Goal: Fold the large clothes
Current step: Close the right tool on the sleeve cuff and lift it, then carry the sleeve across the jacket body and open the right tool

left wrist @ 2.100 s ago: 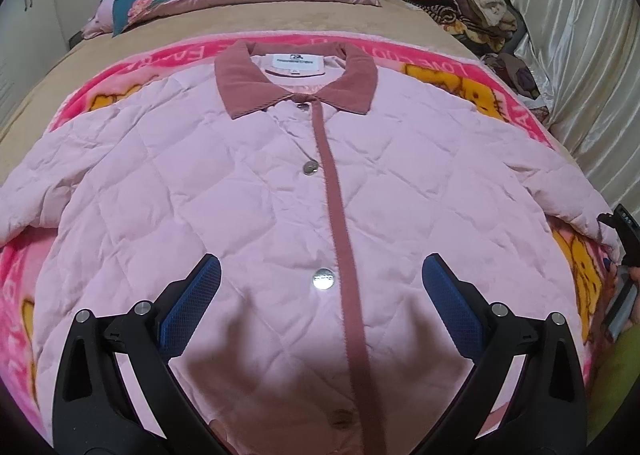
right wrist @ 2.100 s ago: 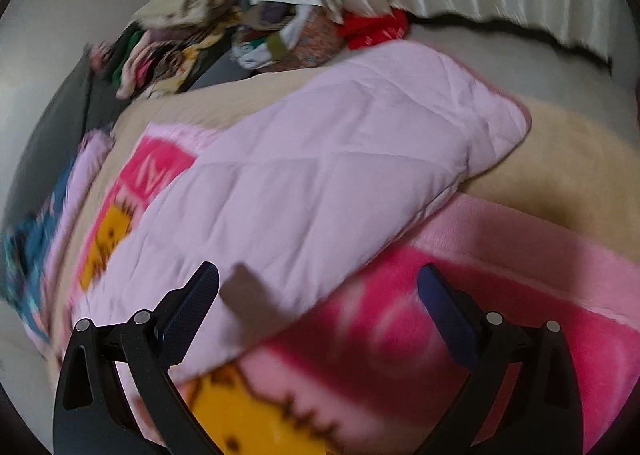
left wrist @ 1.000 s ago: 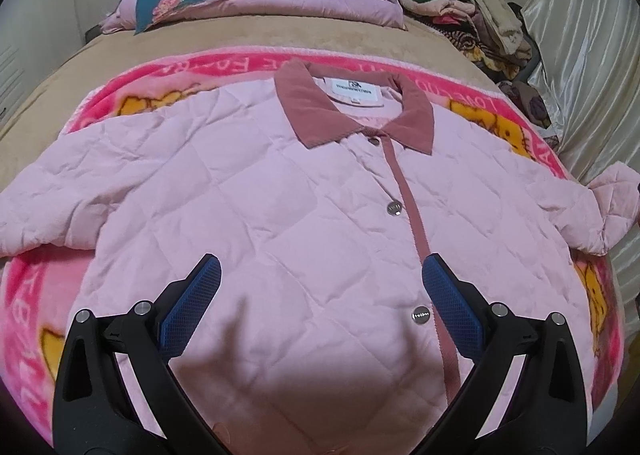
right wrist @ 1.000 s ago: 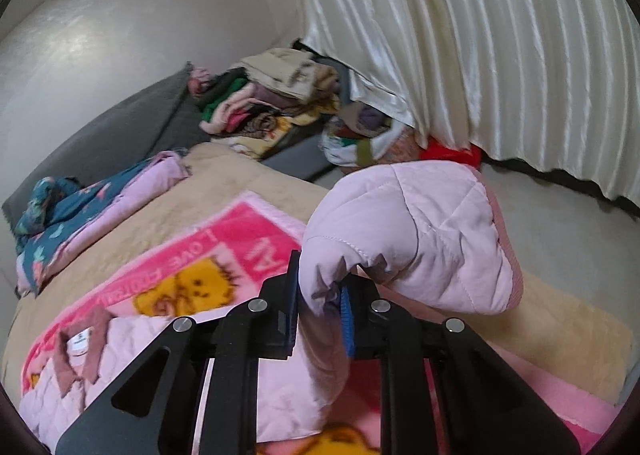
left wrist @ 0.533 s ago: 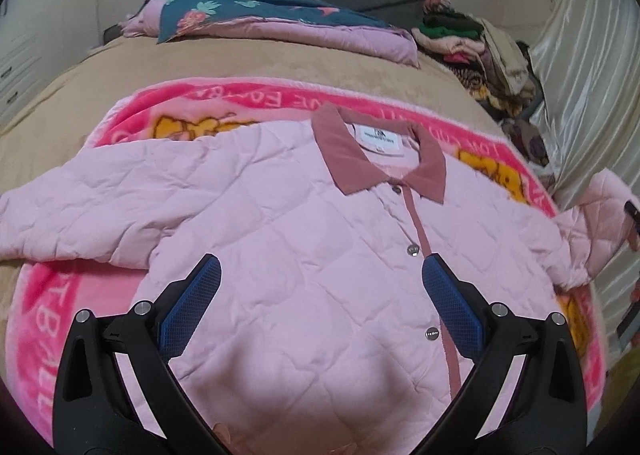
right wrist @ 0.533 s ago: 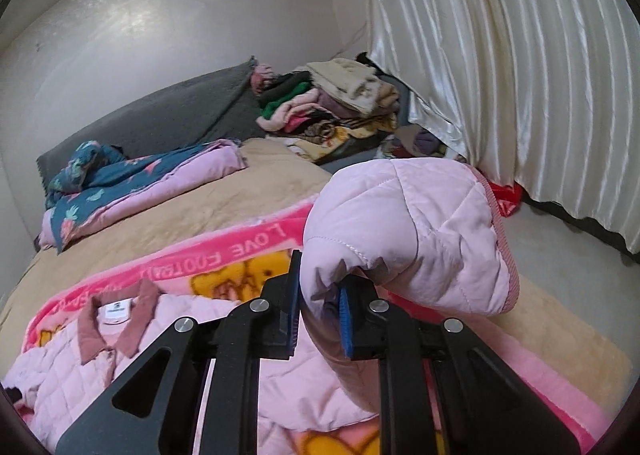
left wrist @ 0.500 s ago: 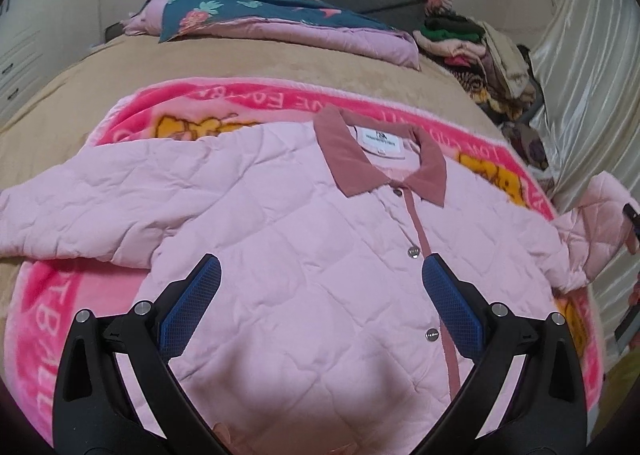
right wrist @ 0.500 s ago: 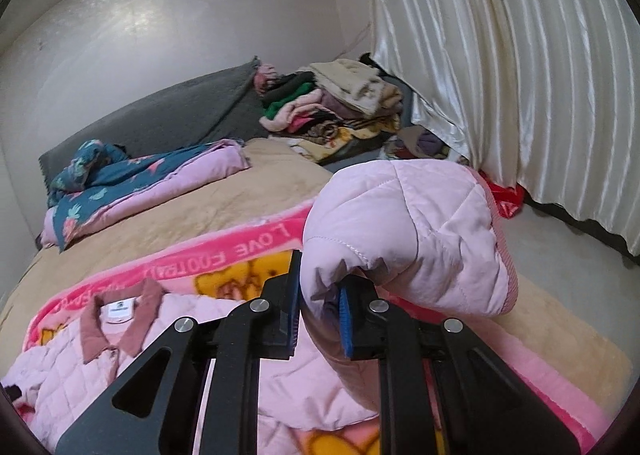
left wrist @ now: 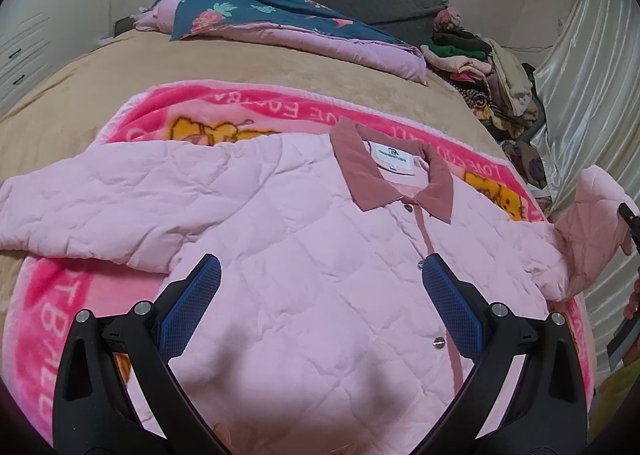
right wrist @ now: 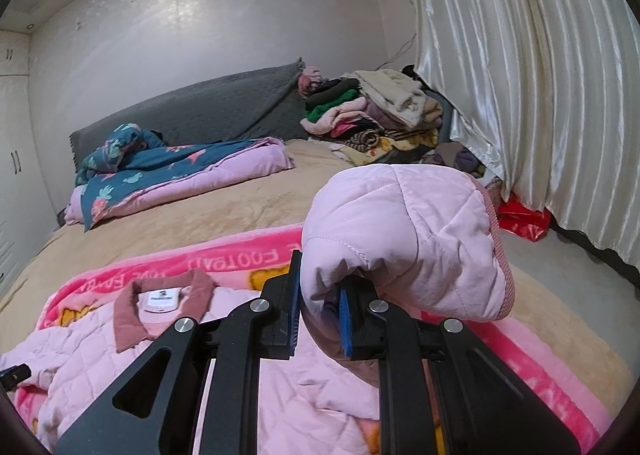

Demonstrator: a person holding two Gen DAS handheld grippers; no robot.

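A pink quilted jacket (left wrist: 304,255) with a dusty-rose collar (left wrist: 394,183) lies face up and buttoned on a bright pink cartoon blanket (left wrist: 240,111). My left gripper (left wrist: 320,295) is open and empty, hovering over the jacket's lower left front. The jacket's left sleeve (left wrist: 92,207) lies spread out flat. My right gripper (right wrist: 318,299) is shut on the cuff end of the right sleeve (right wrist: 404,231) and holds it lifted above the bed. That raised sleeve also shows in the left wrist view (left wrist: 592,223). The collar also shows in the right wrist view (right wrist: 160,303).
The blanket lies on a tan bed (left wrist: 120,67). A folded pink and teal quilt (right wrist: 168,175) sits near the grey headboard (right wrist: 224,103). A pile of clothes (right wrist: 376,111) stands at the bed's far right corner. Shiny white curtains (right wrist: 540,75) hang on the right.
My right gripper shut on the right sleeve's cuff and lifted it, then swung toward the jacket body. My left gripper moved left across the jacket, staying open.
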